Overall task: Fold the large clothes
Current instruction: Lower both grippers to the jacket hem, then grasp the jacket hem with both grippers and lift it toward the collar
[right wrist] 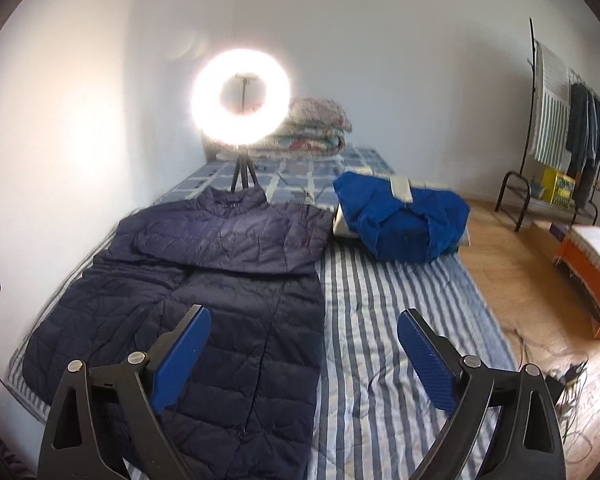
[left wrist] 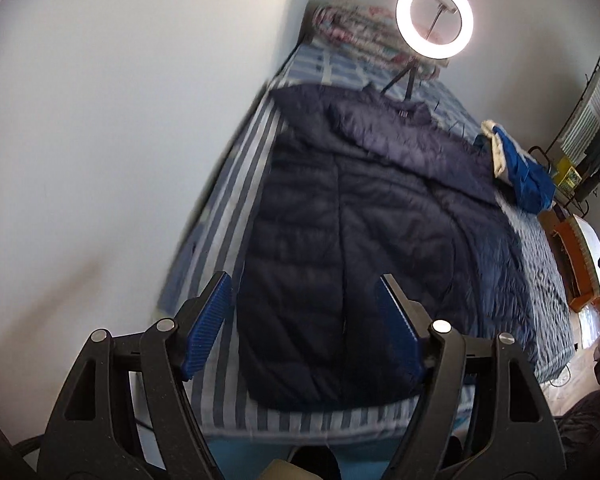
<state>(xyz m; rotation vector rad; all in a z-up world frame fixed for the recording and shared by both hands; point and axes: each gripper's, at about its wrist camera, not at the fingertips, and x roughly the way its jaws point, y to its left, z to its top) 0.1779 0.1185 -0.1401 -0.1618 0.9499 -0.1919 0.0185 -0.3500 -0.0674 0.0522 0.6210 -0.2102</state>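
A long dark navy quilted jacket (left wrist: 360,216) lies flat on the striped bed (left wrist: 236,184), collar at the far end, one sleeve folded across its chest. It also shows in the right wrist view (right wrist: 220,280). My left gripper (left wrist: 304,292) is open and empty, held above the jacket's hem. My right gripper (right wrist: 304,328) is open and empty, above the jacket's right edge and the bare striped sheet (right wrist: 400,312).
A folded blue garment (right wrist: 400,216) sits on the bed's right side. A lit ring light (right wrist: 242,96) on a tripod stands past the collar. A stack of folded quilts (right wrist: 312,128) lies at the headboard. A white wall borders the left. A clothes rack (right wrist: 564,128) and orange box (right wrist: 588,276) stand at right.
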